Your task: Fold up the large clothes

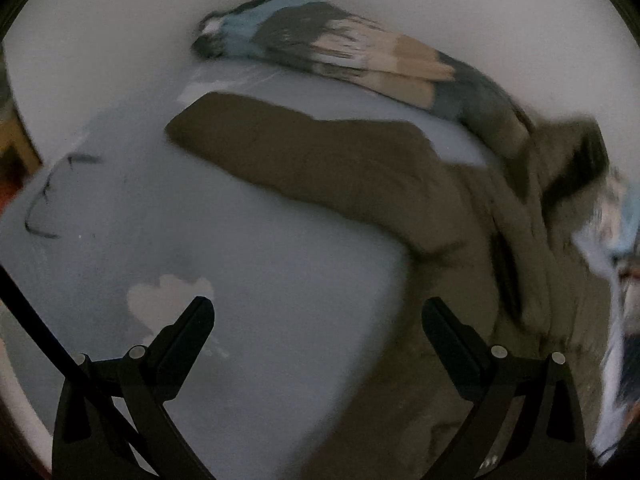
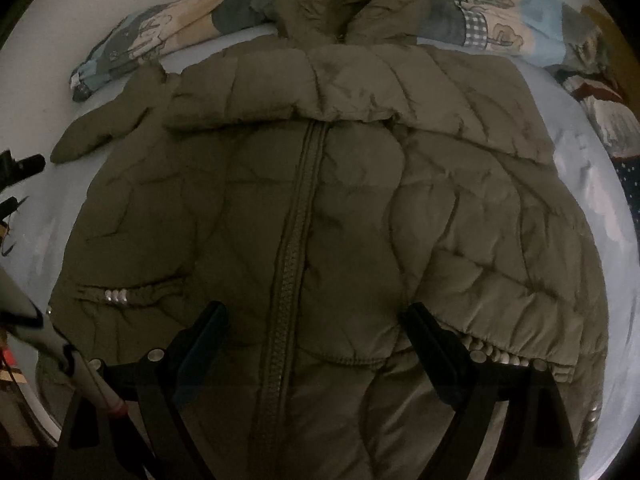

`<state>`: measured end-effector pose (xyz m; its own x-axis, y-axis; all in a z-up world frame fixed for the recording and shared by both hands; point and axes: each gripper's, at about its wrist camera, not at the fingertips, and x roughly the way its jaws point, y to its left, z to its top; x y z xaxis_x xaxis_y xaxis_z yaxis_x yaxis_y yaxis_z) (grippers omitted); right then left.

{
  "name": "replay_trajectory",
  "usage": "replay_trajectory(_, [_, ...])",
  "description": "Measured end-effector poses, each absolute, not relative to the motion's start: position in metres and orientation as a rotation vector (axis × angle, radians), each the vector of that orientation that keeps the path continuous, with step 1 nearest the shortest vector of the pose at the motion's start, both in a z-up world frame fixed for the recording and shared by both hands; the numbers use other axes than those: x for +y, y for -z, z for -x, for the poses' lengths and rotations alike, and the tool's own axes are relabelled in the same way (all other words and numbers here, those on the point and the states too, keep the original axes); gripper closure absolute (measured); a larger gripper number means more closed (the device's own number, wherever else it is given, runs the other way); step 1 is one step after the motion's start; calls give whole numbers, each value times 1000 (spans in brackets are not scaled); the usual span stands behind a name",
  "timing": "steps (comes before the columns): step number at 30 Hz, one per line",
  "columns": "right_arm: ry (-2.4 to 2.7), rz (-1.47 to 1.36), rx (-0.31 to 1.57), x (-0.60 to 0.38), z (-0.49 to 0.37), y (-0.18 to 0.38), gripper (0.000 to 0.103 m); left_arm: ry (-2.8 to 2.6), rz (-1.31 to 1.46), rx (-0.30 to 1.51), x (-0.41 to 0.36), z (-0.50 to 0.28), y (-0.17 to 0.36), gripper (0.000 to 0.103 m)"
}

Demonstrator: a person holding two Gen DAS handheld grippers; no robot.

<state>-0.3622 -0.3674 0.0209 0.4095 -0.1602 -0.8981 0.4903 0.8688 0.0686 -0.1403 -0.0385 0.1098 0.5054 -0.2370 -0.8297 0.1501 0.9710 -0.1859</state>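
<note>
An olive quilted puffer jacket (image 2: 320,208) lies front up on a pale bed sheet (image 2: 592,168), zipper running down its middle, hood at the far end. One sleeve is folded across its chest; the other sleeve (image 2: 108,128) sticks out to the far left. My right gripper (image 2: 316,316) is open above the jacket's lower front, empty. In the blurred left wrist view the outstretched sleeve (image 1: 300,160) runs across the sheet (image 1: 200,220) to the jacket's body at the right. My left gripper (image 1: 318,308) is open and empty over the sheet beside the jacket.
A rolled patchwork blanket (image 2: 168,36) lies along the far side of the bed behind the jacket, also in the left wrist view (image 1: 340,52). Dark cables (image 1: 44,196) lie on the sheet at the left. The other gripper's dark parts (image 2: 20,168) show at the left edge.
</note>
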Motion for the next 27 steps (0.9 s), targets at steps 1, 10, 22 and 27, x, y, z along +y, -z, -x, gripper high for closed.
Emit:
replay_trajectory(1, [416,-356,1075,-369,363,-22,10,229,123,1024,-30,133,-109,0])
replay_trajectory(10, [404,-420,1077,-376,367,-23,10,162,489,1043,66,40,-105,29])
replay_trajectory(22, [410,-389,1092,-373,364,-19,7,154,796,1053,127,-59,-51,62])
replay_trajectory(27, [415,-376,1092,-369,360,-16,6,124,811,1050,133,-77,-35,63])
